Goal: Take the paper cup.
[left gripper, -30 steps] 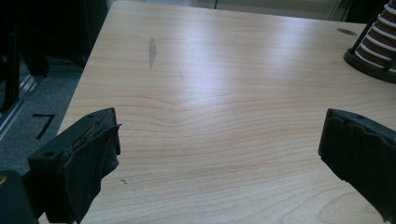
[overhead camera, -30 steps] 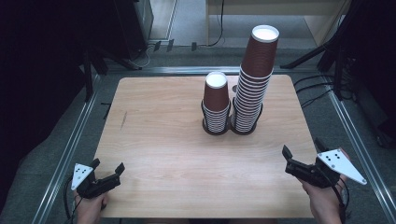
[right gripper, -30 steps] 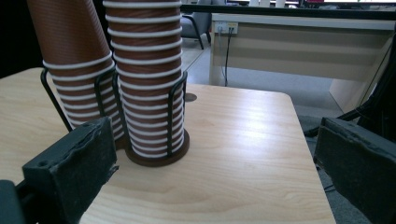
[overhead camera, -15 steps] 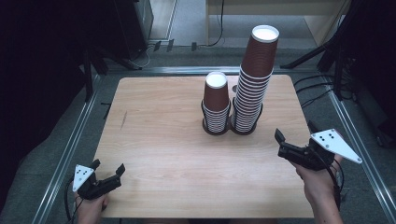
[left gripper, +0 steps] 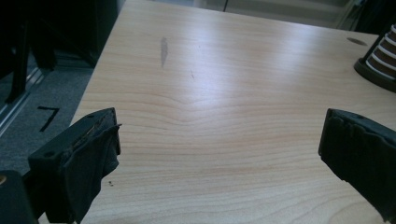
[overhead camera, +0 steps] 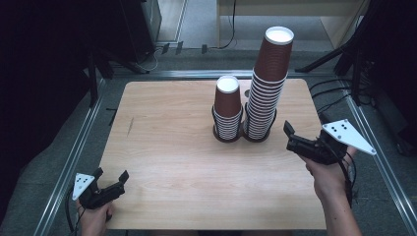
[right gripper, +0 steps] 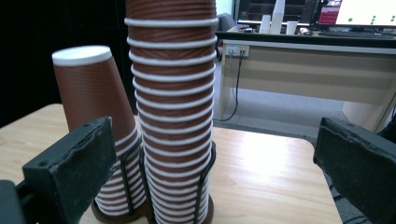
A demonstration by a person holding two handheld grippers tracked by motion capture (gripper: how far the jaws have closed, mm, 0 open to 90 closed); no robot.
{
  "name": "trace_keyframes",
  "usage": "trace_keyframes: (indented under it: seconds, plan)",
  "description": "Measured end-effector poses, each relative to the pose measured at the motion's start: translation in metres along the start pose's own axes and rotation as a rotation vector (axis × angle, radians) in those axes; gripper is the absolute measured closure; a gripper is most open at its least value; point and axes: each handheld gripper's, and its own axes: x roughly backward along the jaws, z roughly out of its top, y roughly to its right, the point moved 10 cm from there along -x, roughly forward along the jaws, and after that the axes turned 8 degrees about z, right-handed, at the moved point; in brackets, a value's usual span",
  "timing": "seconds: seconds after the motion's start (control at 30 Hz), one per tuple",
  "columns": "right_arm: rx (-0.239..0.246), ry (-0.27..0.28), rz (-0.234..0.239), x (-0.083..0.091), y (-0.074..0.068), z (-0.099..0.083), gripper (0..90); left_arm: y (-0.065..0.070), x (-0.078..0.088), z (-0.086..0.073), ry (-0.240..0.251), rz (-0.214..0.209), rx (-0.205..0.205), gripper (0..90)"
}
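Two upside-down stacks of brown paper cups with white rims stand in black wire holders at the back middle of the wooden table [overhead camera: 172, 132]. The tall stack [overhead camera: 268, 83] is on the right and the short stack [overhead camera: 227, 109] touches it on the left. My right gripper [overhead camera: 291, 137] is open just right of the tall stack's base, its jaws pointing at it. In the right gripper view the tall stack [right gripper: 173, 116] sits between the wide-apart jaws of the right gripper [right gripper: 212, 140], with the short stack [right gripper: 93, 93] to its left. My left gripper [overhead camera: 111, 174] is open and holds nothing at the front left corner.
The left gripper view looks over bare wood past the left gripper [left gripper: 219, 130] to a holder base [left gripper: 378, 70] at the far right. Metal rails [overhead camera: 74, 157] run along the table's sides. Cables [overhead camera: 339, 98] lie on the floor at right. A desk [right gripper: 299, 70] stands behind.
My right gripper has moved forward and left, from the front right edge to beside the tall stack's base. The left gripper has stayed put.
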Motion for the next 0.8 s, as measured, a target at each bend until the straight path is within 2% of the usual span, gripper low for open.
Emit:
trace_keyframes:
  seconds: [0.07,0.13,0.33,0.57,0.8]
  plan:
    - [-0.011,0.005,0.004,-0.003,-0.001,0.003,0.0,-0.001,-0.001,-0.001,-0.009,0.027,-0.011,0.0]
    - [-0.008,0.004,0.006,-0.007,-0.003,0.007,0.0,0.001,-0.001,-0.001,-0.002,0.022,-0.024,0.0]
    - [-0.001,0.012,0.012,-0.012,-0.006,0.017,0.0,0.002,0.0,0.0,-0.007,-0.019,-0.006,0.0]
    - [0.001,0.026,0.017,-0.019,-0.009,0.031,0.0,0.004,-0.001,0.0,0.004,-0.004,-0.029,0.0]
    - [0.013,0.036,0.022,-0.028,-0.015,0.045,0.0,0.004,-0.001,0.0,0.004,-0.003,-0.028,0.0]
